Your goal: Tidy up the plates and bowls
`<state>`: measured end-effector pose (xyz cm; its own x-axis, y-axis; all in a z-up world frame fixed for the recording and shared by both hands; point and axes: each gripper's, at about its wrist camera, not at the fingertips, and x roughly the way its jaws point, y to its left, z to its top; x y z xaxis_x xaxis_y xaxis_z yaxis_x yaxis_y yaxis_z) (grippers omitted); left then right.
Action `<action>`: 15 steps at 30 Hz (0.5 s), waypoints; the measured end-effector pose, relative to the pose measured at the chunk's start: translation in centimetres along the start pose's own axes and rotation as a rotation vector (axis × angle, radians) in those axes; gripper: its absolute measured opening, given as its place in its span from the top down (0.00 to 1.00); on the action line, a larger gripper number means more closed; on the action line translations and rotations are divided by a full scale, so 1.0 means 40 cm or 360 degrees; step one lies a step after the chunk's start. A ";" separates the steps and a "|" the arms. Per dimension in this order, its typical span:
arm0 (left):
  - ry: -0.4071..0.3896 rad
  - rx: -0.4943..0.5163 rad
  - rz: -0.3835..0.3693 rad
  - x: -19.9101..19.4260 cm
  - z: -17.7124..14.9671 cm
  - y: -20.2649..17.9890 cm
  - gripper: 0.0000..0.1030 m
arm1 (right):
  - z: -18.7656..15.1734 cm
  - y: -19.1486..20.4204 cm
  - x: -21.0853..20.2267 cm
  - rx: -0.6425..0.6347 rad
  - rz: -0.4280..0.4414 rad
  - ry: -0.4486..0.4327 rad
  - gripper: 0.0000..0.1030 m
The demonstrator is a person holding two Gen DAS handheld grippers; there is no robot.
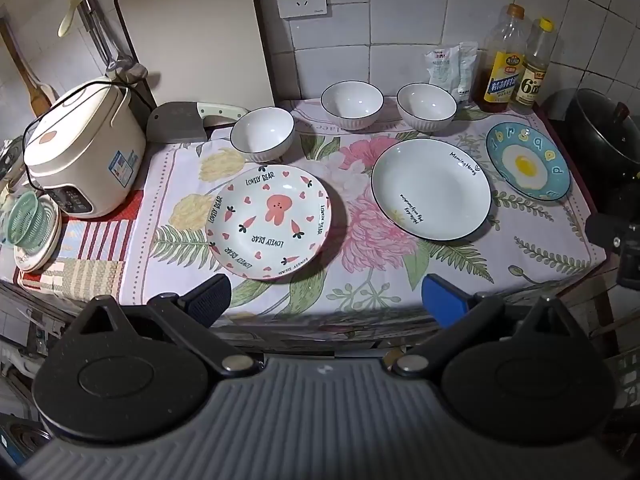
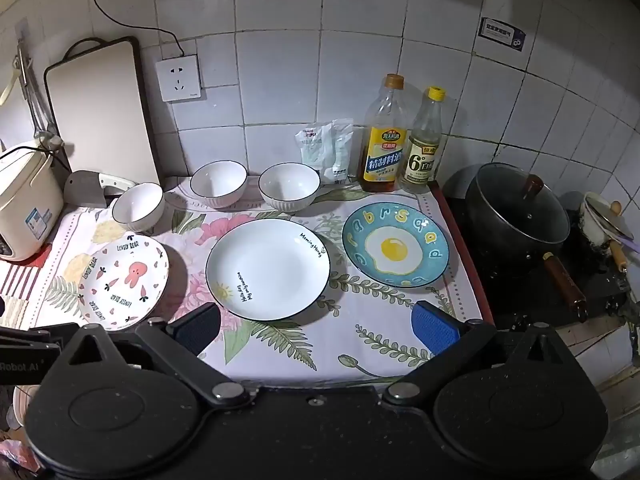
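Three plates lie in a row on the floral cloth: a pink rabbit plate at left, a white plate in the middle, a blue egg plate at right. Three white bowls stand behind them: left, middle, right. My left gripper is open and empty, above the front edge before the rabbit plate. My right gripper is open and empty, in front of the white plate.
A rice cooker and green baskets stand at left. A cleaver and cutting board are behind. Two bottles and packets stand at the back wall. A black pot sits on the stove at right.
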<state>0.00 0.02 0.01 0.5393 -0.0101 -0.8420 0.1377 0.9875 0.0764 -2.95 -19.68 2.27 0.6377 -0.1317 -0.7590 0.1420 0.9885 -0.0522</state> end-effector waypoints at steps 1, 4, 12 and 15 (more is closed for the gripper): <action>-0.0003 -0.0002 -0.0004 0.000 0.000 0.000 0.01 | 0.000 -0.001 0.000 0.0002 -0.0001 0.0000 0.00; -0.0026 -0.0004 -0.0031 -0.005 -0.001 -0.001 0.02 | -0.001 -0.003 -0.001 0.0007 0.0004 0.0001 0.00; -0.0041 0.0019 -0.0014 -0.020 -0.022 -0.038 0.02 | -0.018 0.001 -0.005 -0.0034 0.0016 0.0026 0.00; -0.0031 -0.0024 -0.0023 -0.016 -0.032 -0.019 0.01 | -0.020 0.003 -0.004 -0.0037 0.0019 0.0032 0.00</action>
<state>-1.52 -0.51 -0.20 0.5536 -0.0274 -0.8323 0.1332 0.9895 0.0561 -3.64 -19.48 1.88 0.6240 -0.1184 -0.7724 0.1163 0.9915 -0.0580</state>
